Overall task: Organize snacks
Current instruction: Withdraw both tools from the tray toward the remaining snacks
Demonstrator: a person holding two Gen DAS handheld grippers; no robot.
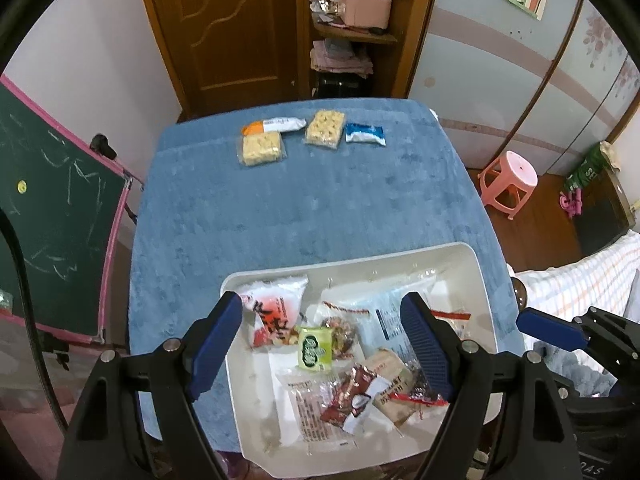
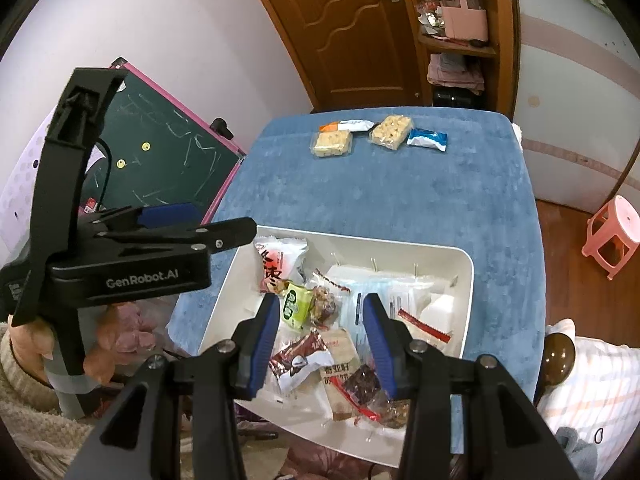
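Note:
A white bin (image 1: 360,256) (image 2: 400,242) at the table's near edge holds several wrapped snacks. Among them are a red-and-white packet (image 1: 274,312), a green packet (image 1: 316,348) (image 2: 298,306) and a brown packet (image 2: 300,360). My left gripper (image 1: 322,308) hangs open over the bin's left half with nothing between its fingers. My right gripper (image 2: 322,304) is also open above the bin, its pads clear of the snacks below. At the far edge lie two rice-crisp squares (image 1: 262,148) (image 1: 325,128), an orange-and-white packet (image 1: 276,124) and a blue-and-white packet (image 1: 365,134).
The table has a blue cloth (image 1: 304,208). A green chalkboard (image 1: 60,216) leans at its left. A pink stool (image 1: 508,180) and a checked bedsheet (image 1: 580,276) are to the right, a wooden door and shelf behind. A person's hand (image 2: 108,344) holds the left gripper.

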